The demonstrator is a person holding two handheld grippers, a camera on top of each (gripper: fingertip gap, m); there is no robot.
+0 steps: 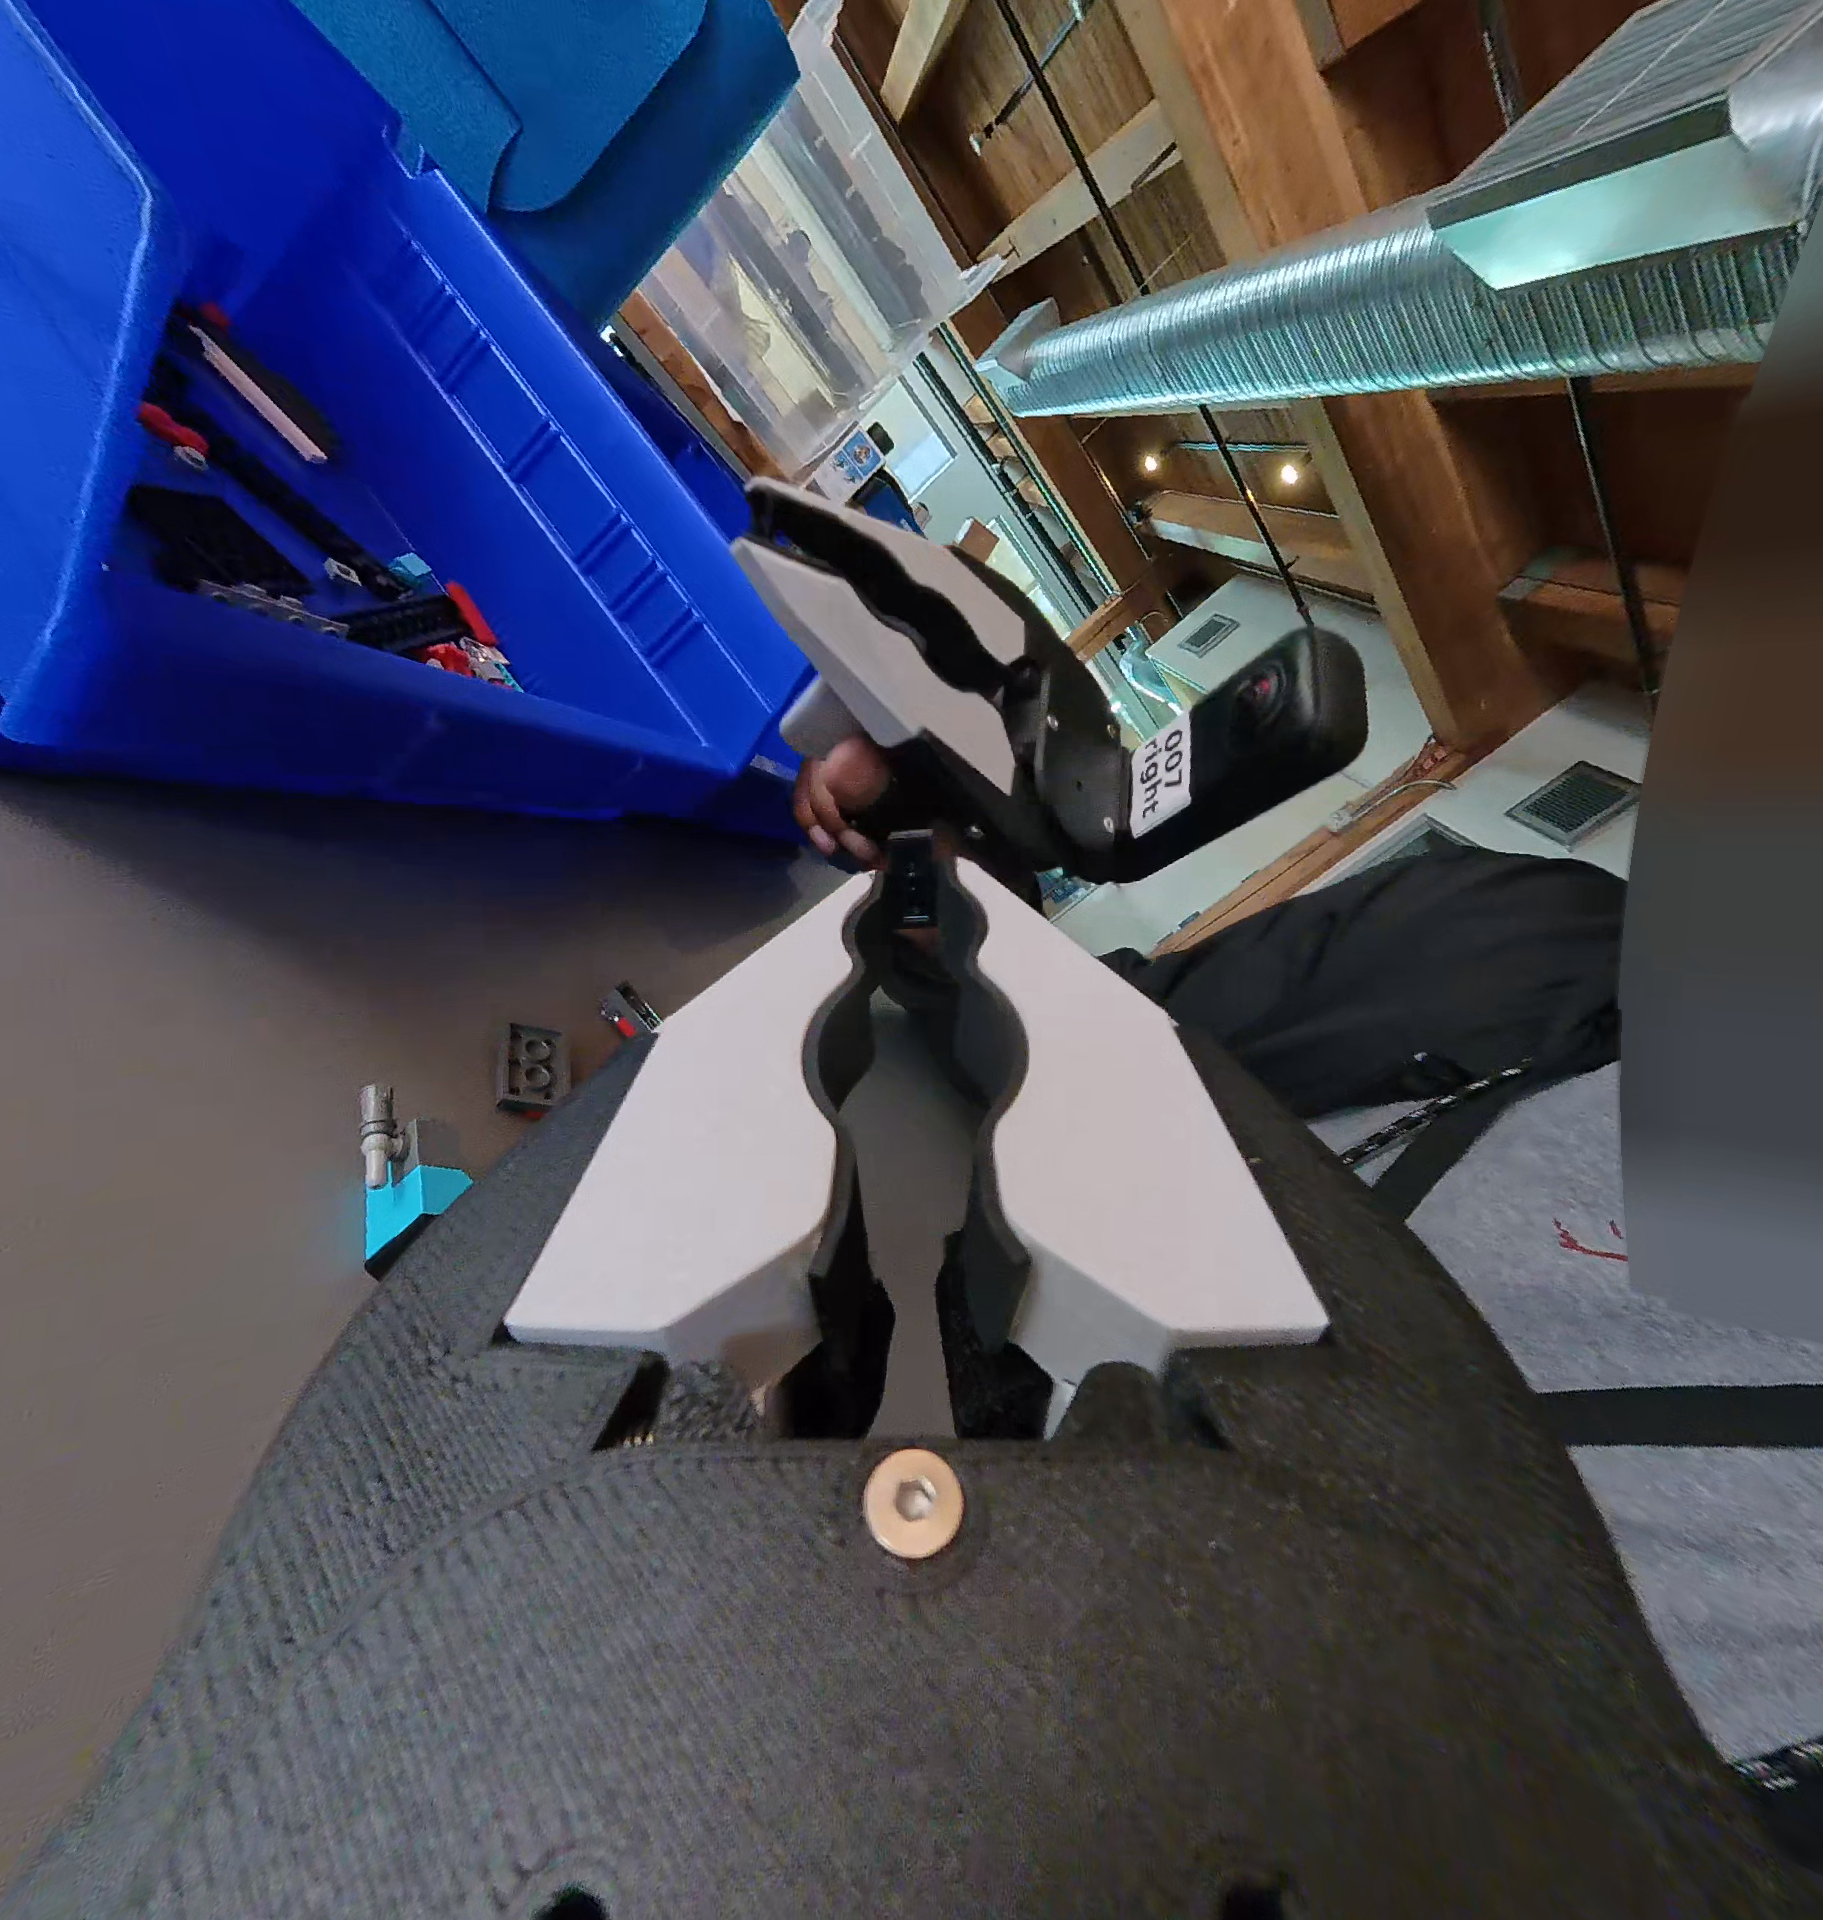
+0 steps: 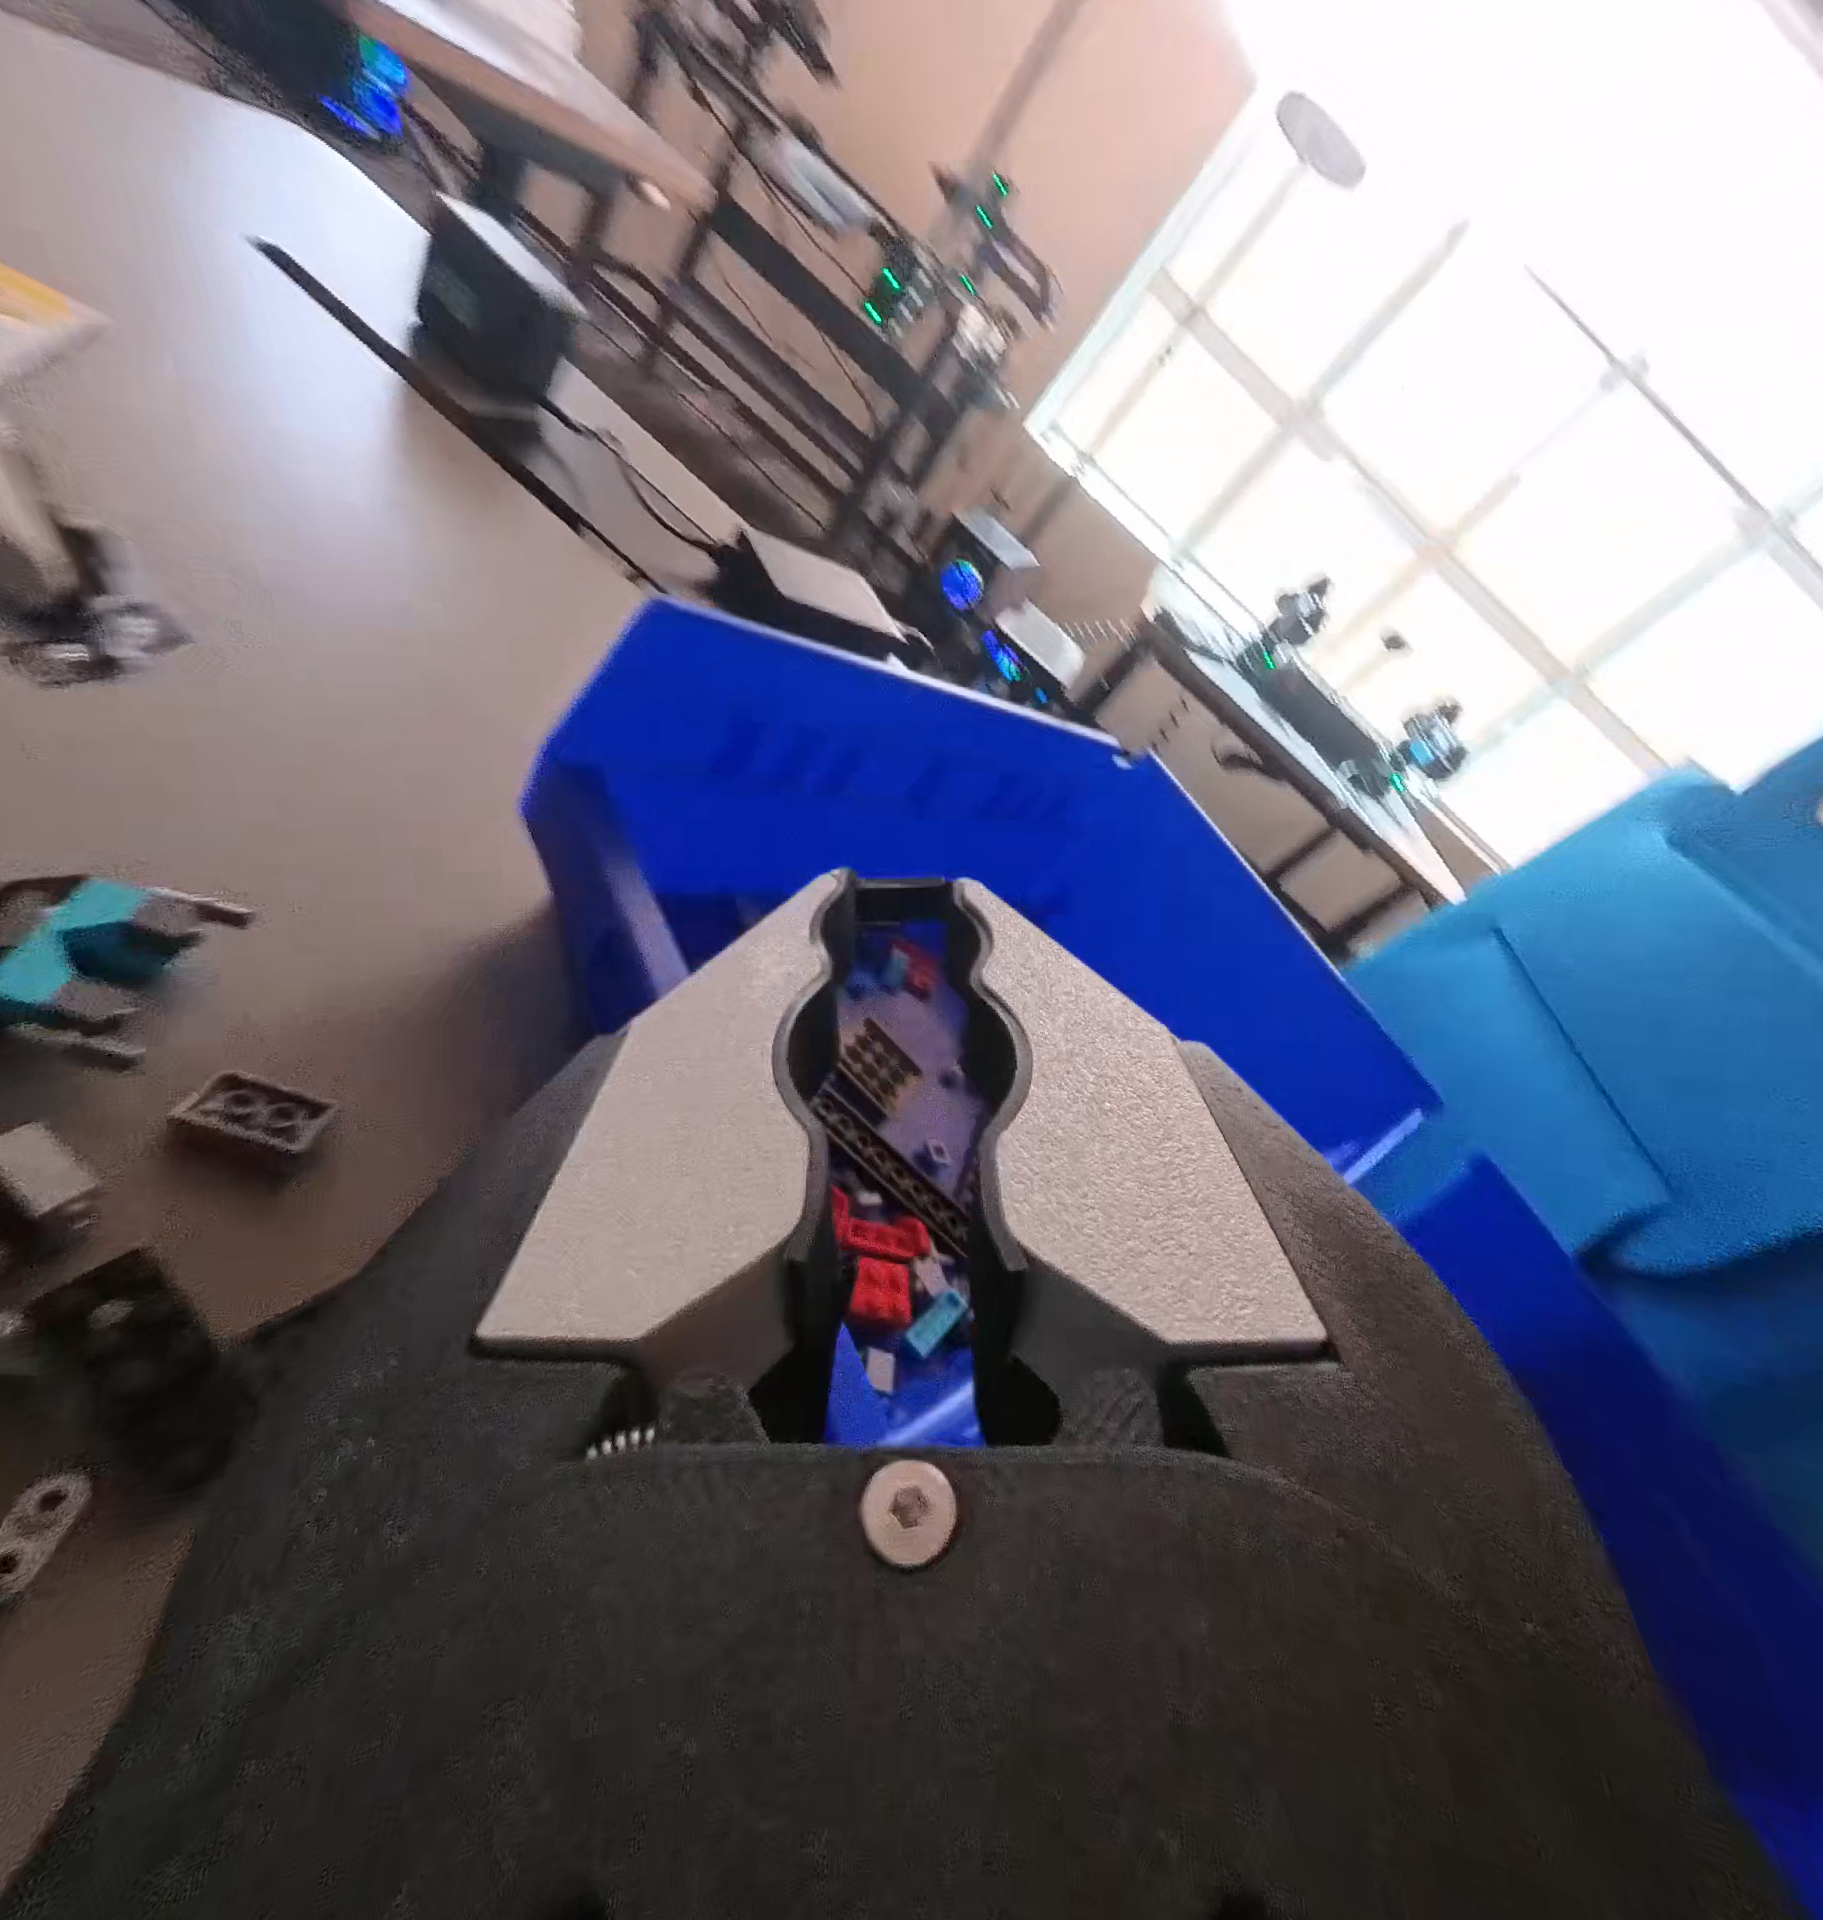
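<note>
Pinching a small black piece (image 1: 913, 883) at its tips, your left claw (image 1: 912, 896) hangs above the tabletop (image 1: 211, 987). Your right claw (image 2: 899, 896), likewise closed on a black piece (image 2: 899, 891), sits over the blue bin (image 2: 886, 769) of loose bricks (image 2: 886, 1257).

right tongs (image 2: 905, 896) | pinching black piece (image 2: 899, 898) | over blue bin (image 2: 886, 769)

A royal-blue bin (image 2: 990, 810) holds red, black and teal bricks (image 2: 886, 1262); a dark-grey brick (image 2: 252, 1120) lies on the brown worktop (image 2: 263, 520).
</note>
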